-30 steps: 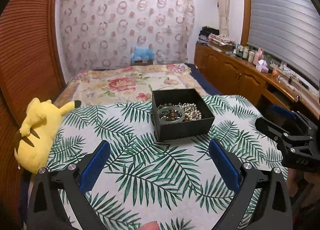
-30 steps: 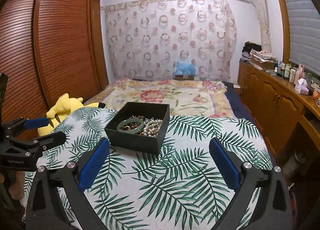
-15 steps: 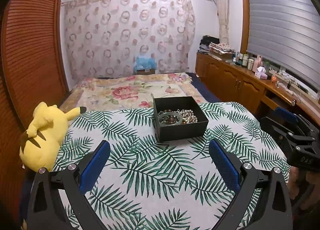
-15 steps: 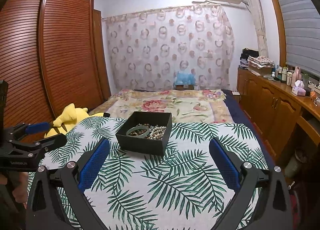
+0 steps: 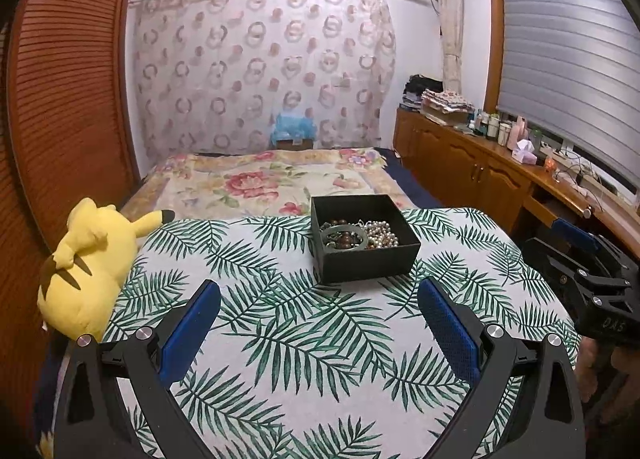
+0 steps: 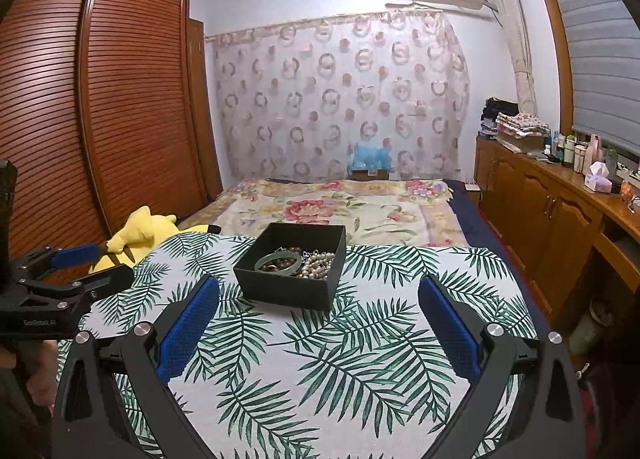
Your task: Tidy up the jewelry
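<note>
Left wrist view showed your left tongs point(image 5: 318, 323) spread wide and empty above a counter point(image 5: 280, 347) covered in a palm-leaf cloth. Ahead of them, well apart, sat a black open box point(image 5: 366, 261) holding the jewelry: a pale green bangle point(image 5: 345, 238) lying on dark brown beads point(image 5: 345, 238), with a pearl strand point(image 5: 382, 234) heaped just beside it on the right. A yellow plush toy point(image 5: 86, 265) lay at the counter's left edge.

Right wrist view showed your right tongs point(image 6: 319, 325) equally wide, holding nothing, with the box point(image 6: 292, 287) ahead and slightly left.

Judging by appearance, the bangle was rigid, smooth and probably slippery and breakable, so you would best pinch it across its rim. The pearls and beads looked limp and light, likely to tangle and trail, so you would take a strand at a raised loop and lift slowly. The box seemed light enough to slide if nudged.
</note>
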Action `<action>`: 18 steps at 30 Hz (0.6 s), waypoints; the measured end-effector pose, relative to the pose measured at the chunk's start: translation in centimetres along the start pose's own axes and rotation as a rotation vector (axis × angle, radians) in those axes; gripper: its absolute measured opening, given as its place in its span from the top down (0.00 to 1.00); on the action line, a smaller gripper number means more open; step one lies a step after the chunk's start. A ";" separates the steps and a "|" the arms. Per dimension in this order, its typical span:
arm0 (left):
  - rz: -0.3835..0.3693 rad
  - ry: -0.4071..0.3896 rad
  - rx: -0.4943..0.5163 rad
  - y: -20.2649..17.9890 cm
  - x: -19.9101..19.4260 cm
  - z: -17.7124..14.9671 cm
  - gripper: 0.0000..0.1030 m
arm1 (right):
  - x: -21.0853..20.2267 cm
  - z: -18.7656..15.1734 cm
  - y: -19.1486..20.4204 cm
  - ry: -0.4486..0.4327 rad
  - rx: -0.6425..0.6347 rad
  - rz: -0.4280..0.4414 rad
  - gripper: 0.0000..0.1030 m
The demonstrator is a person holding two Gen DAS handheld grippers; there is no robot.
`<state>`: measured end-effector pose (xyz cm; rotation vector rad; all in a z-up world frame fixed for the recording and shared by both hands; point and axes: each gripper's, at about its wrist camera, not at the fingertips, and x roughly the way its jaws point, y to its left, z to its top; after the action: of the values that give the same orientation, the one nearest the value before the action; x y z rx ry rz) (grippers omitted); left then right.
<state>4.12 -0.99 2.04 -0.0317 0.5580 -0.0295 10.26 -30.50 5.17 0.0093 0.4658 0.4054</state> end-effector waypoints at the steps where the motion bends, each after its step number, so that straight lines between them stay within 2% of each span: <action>1: -0.001 0.000 0.000 0.0 0.0 0.0 0.08 | 0.0 0.0 0.0 0.000 0.001 0.000 0.03; 18: -0.001 -0.001 0.000 -0.1 0.0 -0.1 0.08 | 0.1 -0.1 0.4 0.007 0.005 0.001 0.03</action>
<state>4.02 -1.08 1.96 -0.0319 0.5572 -0.0303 10.11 -30.06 5.10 0.0127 0.4736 0.4053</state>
